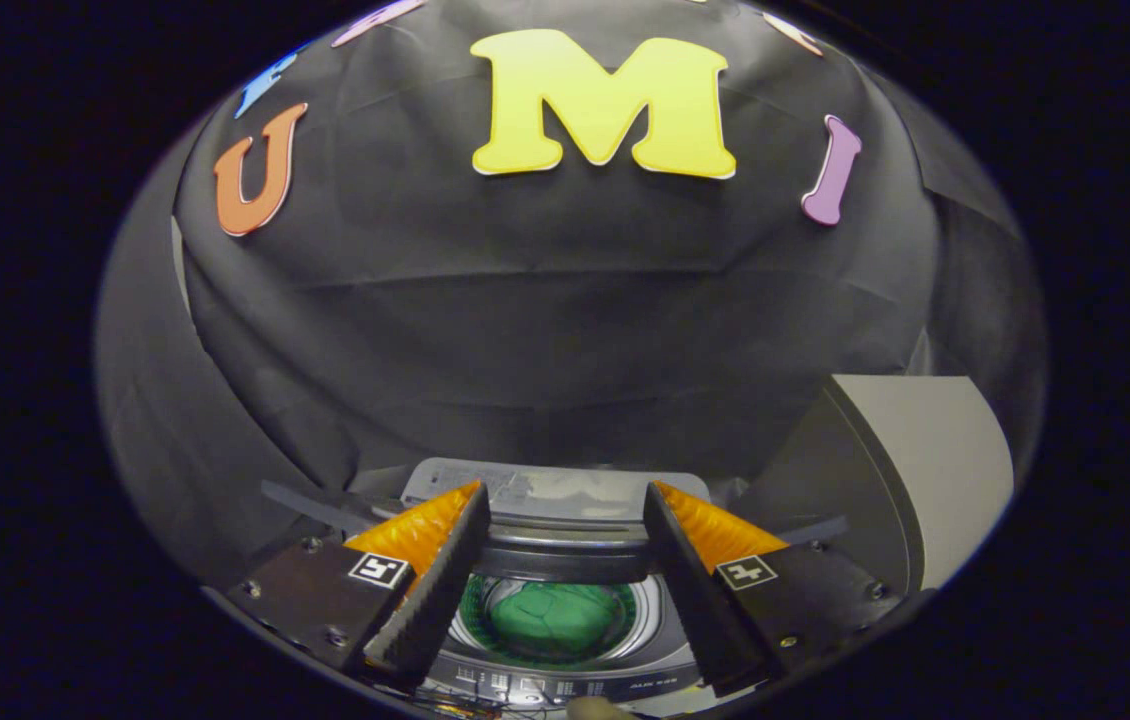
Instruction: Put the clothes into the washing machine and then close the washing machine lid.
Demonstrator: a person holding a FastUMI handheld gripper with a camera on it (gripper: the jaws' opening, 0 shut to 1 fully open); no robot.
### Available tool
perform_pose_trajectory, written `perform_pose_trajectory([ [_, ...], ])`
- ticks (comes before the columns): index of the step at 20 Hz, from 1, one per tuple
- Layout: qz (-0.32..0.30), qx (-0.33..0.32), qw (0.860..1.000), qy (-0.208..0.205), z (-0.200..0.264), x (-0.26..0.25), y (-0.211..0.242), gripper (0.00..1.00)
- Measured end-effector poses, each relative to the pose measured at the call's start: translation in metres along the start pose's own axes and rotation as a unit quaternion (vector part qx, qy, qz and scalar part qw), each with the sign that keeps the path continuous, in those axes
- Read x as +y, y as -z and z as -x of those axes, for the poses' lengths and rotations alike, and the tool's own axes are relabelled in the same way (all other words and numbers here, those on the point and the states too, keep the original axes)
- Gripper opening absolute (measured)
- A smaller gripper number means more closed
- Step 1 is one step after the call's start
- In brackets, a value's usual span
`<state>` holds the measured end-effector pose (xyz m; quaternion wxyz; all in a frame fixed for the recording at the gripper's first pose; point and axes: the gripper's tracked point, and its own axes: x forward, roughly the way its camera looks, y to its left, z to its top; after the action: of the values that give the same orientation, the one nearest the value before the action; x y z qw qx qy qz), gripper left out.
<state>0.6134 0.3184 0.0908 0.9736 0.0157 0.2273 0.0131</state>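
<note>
the tongs (565, 560) are hanging open and empty above the washing machine (565, 680). the clothes (560, 618), a crumpled green bundle, are lying inside the round drum, seen between the fingers. the lid (550, 495) is standing raised beyond them.

The single camera rides on the tongs (565, 545) and looks forward along their two fingers, which stand spread apart at the bottom of its fisheye picture. It sits above the washing machine (565, 690), close to it, tilted partly down into the open drum (555, 615) seen between the fingers. Most of its gaze goes level toward the black cloth wall (565, 300) beyond. A grey panel (925, 470) stands near, right of the fingers.
</note>
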Motion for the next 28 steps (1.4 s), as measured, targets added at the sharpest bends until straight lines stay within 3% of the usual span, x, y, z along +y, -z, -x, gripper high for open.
perform_pose_trajectory([
  [4,0.006,0.017,1.0,-0.004,0.007,0.001,0.022,0.97],
  [12,0.006,0.115,0.993,-0.011,0.013,0.0,0.111,0.97],
  [23,0.0,0.099,0.995,-0.009,0.043,-0.01,0.108,0.97],
  [28,0.002,0.031,0.999,-0.024,0.098,-0.019,0.082,0.97],
])
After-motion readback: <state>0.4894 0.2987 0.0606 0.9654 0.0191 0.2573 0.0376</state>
